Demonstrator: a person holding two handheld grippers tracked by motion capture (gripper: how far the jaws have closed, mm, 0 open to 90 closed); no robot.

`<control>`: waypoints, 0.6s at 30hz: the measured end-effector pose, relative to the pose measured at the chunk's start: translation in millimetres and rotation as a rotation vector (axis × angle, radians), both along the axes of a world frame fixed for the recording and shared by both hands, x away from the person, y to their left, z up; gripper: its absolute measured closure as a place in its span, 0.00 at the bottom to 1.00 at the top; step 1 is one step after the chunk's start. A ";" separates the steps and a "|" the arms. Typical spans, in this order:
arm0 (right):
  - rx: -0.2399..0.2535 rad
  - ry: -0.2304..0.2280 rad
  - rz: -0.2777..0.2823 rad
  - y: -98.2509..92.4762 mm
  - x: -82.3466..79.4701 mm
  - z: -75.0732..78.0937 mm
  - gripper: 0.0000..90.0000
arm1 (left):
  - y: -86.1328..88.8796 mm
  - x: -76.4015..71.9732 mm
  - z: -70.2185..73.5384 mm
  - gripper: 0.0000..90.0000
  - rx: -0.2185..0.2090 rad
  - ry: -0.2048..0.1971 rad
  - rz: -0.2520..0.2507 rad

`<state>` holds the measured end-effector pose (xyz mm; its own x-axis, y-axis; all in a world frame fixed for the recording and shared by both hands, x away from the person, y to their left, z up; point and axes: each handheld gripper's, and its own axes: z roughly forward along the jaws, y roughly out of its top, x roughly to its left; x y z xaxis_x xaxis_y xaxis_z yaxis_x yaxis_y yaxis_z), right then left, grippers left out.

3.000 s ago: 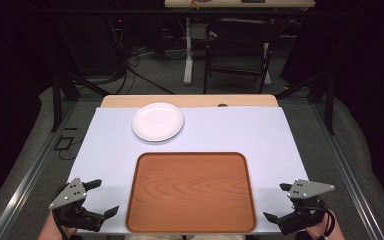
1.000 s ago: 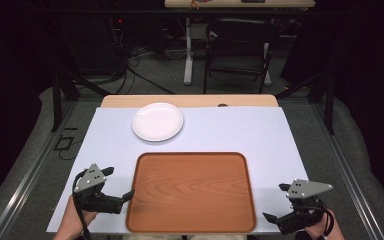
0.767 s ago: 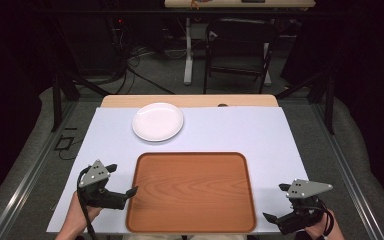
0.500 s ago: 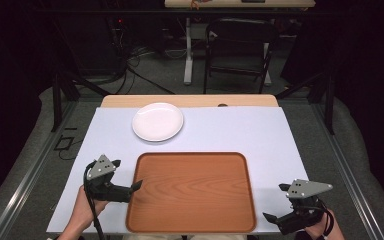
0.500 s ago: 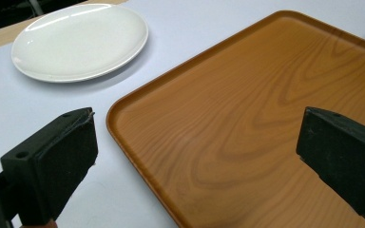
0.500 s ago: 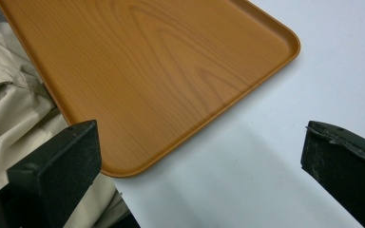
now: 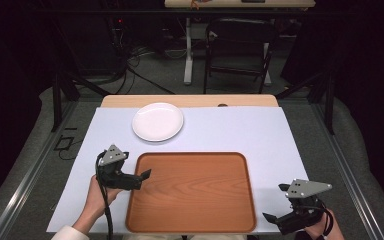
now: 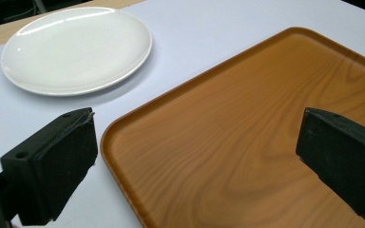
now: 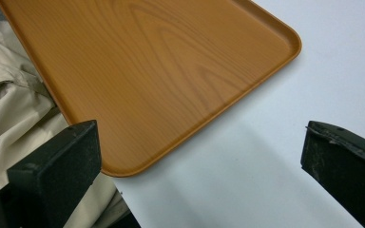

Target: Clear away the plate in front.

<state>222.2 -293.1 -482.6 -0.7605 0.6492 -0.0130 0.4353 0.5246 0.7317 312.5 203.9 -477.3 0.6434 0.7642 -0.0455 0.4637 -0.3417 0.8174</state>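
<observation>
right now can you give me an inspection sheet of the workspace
surface: table under a white sheet, wood strip bare at the far edge
job's things: wooden tray lying flat near the front, nothing on it; white plate beyond it, apart from it, nothing on it
clutter: nothing seen
grippers: left claw open at the tray's left rim; right claw open off the tray's right front corner
cables: black cable trailing from the left claw
surroundings: dark room, chair and desk legs behind the table
</observation>
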 end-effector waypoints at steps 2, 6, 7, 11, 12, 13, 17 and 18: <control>0.000 0.001 0.000 -0.1 0.0 0.0 0.00 | -2.2 1.7 0.2 0.01 0.010 -0.003 0.003; 0.000 0.000 0.003 -0.2 0.0 -0.1 0.00 | -10.2 7.6 0.4 0.01 0.006 -0.003 0.005; 0.000 0.000 0.003 -0.2 0.0 -0.1 0.00 | -11.8 9.1 0.7 0.01 0.008 -0.004 0.007; 0.000 -0.002 0.003 0.0 -0.1 0.0 0.00 | -17.4 14.7 1.4 0.01 -0.002 0.002 0.021; 0.000 -0.002 0.003 -0.1 -0.1 0.0 0.00 | -18.6 16.4 1.8 0.00 -0.002 0.000 0.027; -0.001 -0.001 0.004 0.0 0.0 0.0 0.00 | -19.7 18.3 2.2 0.00 -0.014 0.006 0.029; -0.001 -0.001 0.004 0.0 -0.1 0.0 0.00 | -24.3 26.0 4.1 0.01 -0.044 0.018 0.051; -0.001 -0.001 0.005 -0.1 -0.1 0.0 0.00 | -25.3 27.3 4.3 0.01 -0.052 0.020 0.058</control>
